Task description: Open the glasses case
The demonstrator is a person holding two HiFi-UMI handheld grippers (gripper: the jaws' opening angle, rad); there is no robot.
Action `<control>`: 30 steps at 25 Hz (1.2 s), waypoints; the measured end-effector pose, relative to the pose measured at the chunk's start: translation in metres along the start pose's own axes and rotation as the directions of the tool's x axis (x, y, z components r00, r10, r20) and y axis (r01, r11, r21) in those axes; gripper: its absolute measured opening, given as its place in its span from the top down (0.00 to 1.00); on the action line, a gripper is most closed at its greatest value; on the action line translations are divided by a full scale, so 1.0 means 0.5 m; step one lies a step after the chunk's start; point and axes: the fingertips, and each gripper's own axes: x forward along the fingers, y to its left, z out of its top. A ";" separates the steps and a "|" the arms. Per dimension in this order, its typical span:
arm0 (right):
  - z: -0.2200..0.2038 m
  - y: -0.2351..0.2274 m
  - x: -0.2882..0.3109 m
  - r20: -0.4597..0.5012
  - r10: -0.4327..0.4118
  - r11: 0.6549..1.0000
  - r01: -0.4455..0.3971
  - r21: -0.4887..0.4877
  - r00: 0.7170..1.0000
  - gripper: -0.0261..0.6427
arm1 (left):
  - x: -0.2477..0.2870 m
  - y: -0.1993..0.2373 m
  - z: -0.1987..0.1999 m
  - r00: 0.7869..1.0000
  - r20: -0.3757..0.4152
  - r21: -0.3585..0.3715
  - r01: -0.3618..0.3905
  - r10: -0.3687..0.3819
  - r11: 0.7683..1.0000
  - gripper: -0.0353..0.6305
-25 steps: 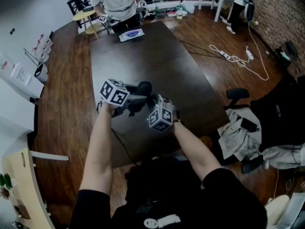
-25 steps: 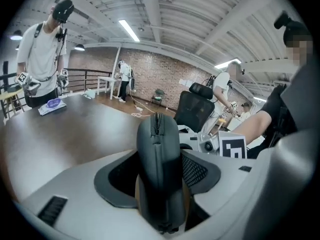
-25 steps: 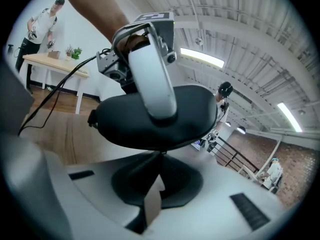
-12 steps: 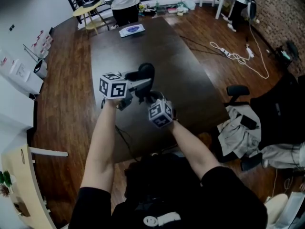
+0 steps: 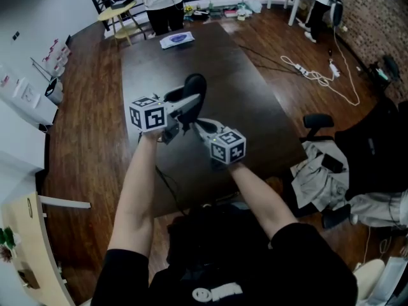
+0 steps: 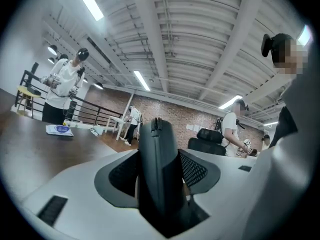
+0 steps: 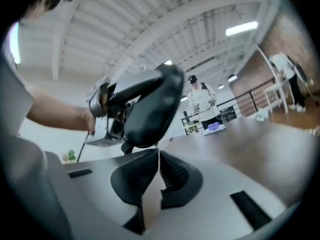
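I have the glasses case clamped in my left gripper above the table, its seam looking closed, while my right gripper sits just beneath, jaws near-together and just easing apart with nothing visible between, so the opening itself is all still to do.

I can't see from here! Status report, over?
Left gripper shut on glasses case. Right gripper nearly shut, jaws just opening, empty. Case looks closed. Nothing in the way.

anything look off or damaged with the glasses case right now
Nothing looks damaged, spilled or askew. The glasses case is held above the table, clamped edge-on in the left gripper, and its seam looks closed.
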 end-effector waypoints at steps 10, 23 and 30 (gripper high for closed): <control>0.112 0.043 -0.039 0.367 0.280 0.820 -0.419 0.389 0.887 0.39 | -0.011 -0.018 0.051 0.974 0.214 -0.120 0.098 -0.070 0.988 0.59; 0.031 -0.001 -0.038 -0.002 0.301 0.949 -0.299 0.099 0.954 0.56 | -0.046 0.016 -0.046 0.997 -0.037 -0.016 0.064 -0.064 0.998 0.52; -0.024 -0.033 -0.055 -0.369 0.141 0.897 -0.276 -0.344 0.919 0.56 | -0.081 0.046 -0.171 0.883 -0.445 0.418 0.056 0.151 0.907 0.39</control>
